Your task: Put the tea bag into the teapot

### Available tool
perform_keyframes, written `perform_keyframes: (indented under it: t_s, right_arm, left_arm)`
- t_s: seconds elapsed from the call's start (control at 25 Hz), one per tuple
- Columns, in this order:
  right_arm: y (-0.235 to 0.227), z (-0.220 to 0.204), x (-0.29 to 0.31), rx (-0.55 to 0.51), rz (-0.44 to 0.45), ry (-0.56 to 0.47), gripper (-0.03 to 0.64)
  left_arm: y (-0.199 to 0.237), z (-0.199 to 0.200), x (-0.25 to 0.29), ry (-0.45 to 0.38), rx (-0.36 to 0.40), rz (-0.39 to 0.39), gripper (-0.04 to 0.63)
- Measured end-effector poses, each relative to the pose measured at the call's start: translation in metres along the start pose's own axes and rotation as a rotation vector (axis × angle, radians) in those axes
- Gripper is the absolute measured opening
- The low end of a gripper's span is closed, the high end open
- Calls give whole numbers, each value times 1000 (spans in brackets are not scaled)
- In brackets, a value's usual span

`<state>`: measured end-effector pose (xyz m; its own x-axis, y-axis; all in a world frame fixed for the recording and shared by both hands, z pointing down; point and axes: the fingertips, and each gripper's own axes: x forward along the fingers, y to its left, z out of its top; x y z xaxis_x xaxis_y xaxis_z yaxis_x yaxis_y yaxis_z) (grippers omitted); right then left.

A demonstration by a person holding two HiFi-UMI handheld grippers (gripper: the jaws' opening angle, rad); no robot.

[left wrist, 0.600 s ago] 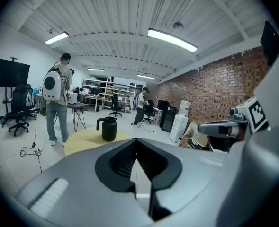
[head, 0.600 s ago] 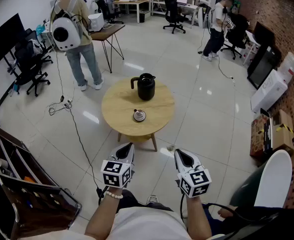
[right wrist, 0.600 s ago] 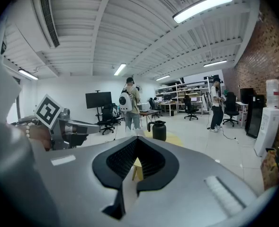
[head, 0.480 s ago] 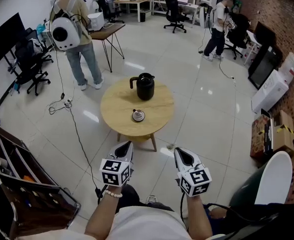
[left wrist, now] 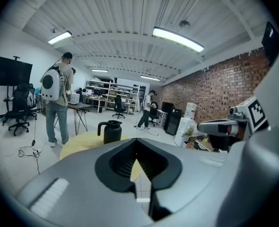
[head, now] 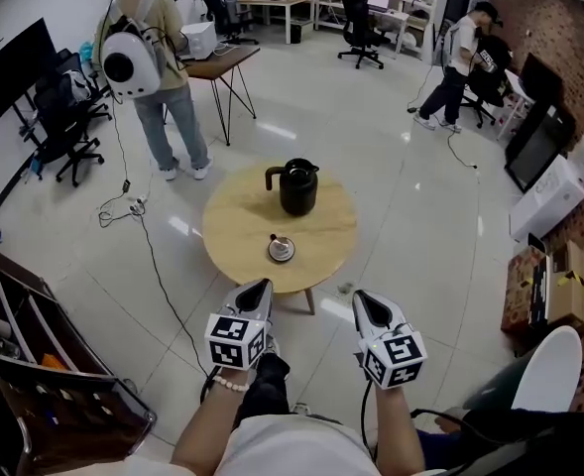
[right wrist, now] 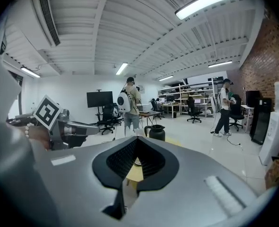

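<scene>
A black teapot (head: 297, 185) with a handle on its left stands at the far side of a round wooden table (head: 234, 232). Nearer me on the tabletop is a small saucer (head: 281, 250) with something small and dark on it, too small to tell. My left gripper (head: 262, 285) and right gripper (head: 364, 297) hang side by side short of the table's near edge, both shut and empty. The teapot (left wrist: 111, 131) shows ahead in the left gripper view, and again as the teapot (right wrist: 155, 132) past the right jaws.
A person with a white backpack (head: 131, 64) stands beyond the table at the left beside a dark desk (head: 215, 63). Another person (head: 457, 62) walks at the back right. Office chairs, a dark rack (head: 44, 365) at my left and cables on the floor surround the table.
The view has shifted slightly, so the table and teapot sit a little lower and nearer. Both grippers stay shut, side by side.
</scene>
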<state>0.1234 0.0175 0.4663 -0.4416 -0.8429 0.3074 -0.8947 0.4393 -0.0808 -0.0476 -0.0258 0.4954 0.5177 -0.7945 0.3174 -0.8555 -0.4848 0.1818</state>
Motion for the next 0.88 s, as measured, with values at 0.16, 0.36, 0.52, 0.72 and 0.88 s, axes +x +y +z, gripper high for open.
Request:
perform_keyframes:
  t_s: [0.16, 0.36, 0.52, 0.72, 0.88]
  right_arm:
    - [-21, 14, 49, 1, -18, 5, 0]
    - [-48, 44, 110, 12, -51, 13, 0]
    - [-63, 65, 155, -3, -73, 22, 0]
    - [-78, 82, 194, -27, -95, 42, 0]
    - [-86, 93, 216, -37, -96, 45, 0]
  left_arm:
    - [30, 14, 43, 3, -4, -15, 12]
    - [72, 39, 90, 13, -14, -32, 12]
    - [109, 55, 120, 13, -25, -35, 12]
    - [140, 61, 150, 27, -46, -48, 12]
    - [149, 66, 166, 36, -51, -61, 12]
